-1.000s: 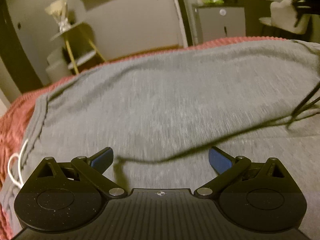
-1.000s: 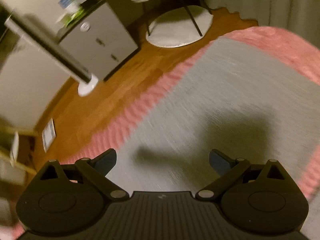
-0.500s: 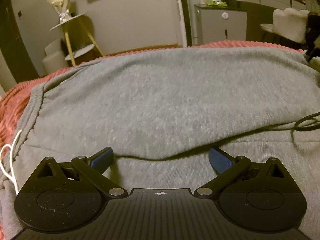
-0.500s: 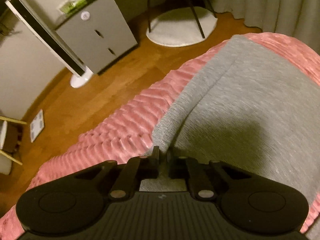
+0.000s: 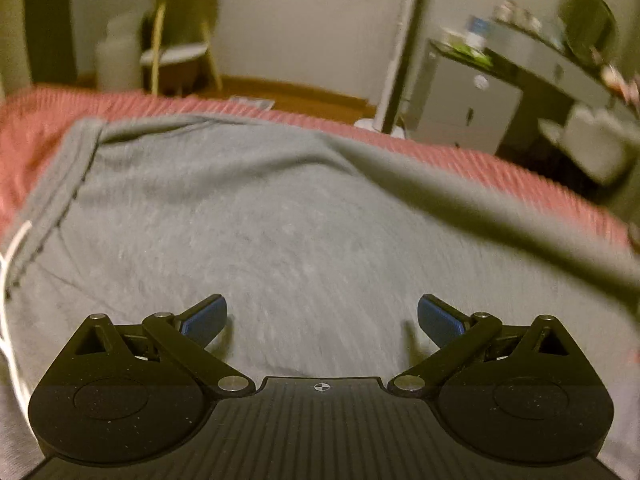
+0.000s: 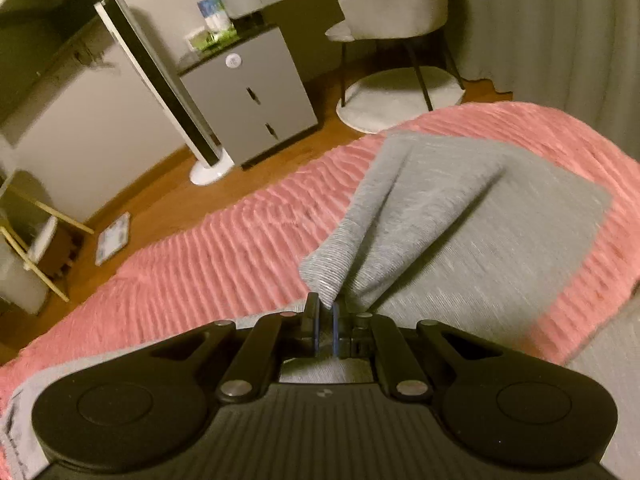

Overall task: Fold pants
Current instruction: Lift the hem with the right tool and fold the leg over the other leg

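Left wrist view: left gripper (image 5: 322, 320) tilts down over the pants (image 5: 256, 216), jaws wide apart, nothing between them. Blue ribbed fingertips (image 5: 204, 316) hover just above the cloth; contact can't be told. Pants are grey knit, soft, spread flat across the pink bedspread (image 5: 36, 120), which is ribbed and fuzzy. Waistband (image 5: 60, 184) sits at the left, a wide grey band, with a white drawstring (image 5: 8, 280) looping off the left edge. A lifted fold of grey cloth crosses the right side, blurred. Behind: wooden floor, grey cabinet (image 5: 468, 108), white stand fan (image 5: 396, 60).

Right wrist view: right gripper (image 6: 325, 322) points down, jaws closed on the leg end of the pants (image 6: 460, 216). The pinched ribbed cuff (image 6: 328, 264) rises off the bed, cloth pulled into a tented ridge with a dark crease running back to the flat part. The rest lies on the pink bedspread (image 6: 224, 256). Beyond the bed: grey cabinet (image 6: 256, 108), a padded chair (image 6: 392, 4) on a round white rug (image 6: 400, 96).
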Tool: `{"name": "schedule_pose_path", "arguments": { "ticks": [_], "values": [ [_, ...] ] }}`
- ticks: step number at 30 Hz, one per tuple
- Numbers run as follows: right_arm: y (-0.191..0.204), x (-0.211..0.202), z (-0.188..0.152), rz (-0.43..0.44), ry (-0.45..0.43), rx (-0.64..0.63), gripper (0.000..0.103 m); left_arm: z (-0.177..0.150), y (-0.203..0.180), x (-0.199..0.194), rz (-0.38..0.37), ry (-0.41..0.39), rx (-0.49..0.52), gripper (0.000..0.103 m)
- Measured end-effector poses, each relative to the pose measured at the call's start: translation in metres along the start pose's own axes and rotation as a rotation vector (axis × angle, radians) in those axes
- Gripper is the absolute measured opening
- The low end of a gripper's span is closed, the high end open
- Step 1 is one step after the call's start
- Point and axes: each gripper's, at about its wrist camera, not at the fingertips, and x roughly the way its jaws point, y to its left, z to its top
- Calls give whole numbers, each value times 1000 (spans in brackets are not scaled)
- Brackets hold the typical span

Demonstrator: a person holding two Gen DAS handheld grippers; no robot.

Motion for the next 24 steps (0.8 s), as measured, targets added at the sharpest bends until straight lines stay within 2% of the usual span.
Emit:
{"name": "schedule_pose_path", "arguments": {
  "ticks": [3,6,9,12,14,16,19,21,22,24],
  "values": [
    [-25,-23,-27,45,-32,38,5,25,23,17,-42,27,-99,103],
    [-51,-38,-57,48,-22,65,6,51,39,38,-24,63,-159,103],
    [-76,-48,-80,60,-5,83,6,77,43,49,-25,46,-145,103],
    [-84,-42,-88,57,40,79,6,104,42,65,72,29,-88,103],
    [-80,-43,-87,-7,47,39,8,116,42,85,123,98,-58,103],
    [-73,-50,-84,-53,7,-18,10,122,42,106,131,192,-40,103],
    [-48,-61,-68,-141,-101,-122,23,127,42,127,124,246,-52,103],
    [-29,-53,-55,-174,-131,-183,55,130,44,134,116,261,-72,103],
    [-21,-48,-49,-183,-133,-204,60,132,45,137,112,267,-83,103],
    [-2,-29,-36,-211,-133,-274,63,133,48,142,101,274,-94,103]
  ]
}}
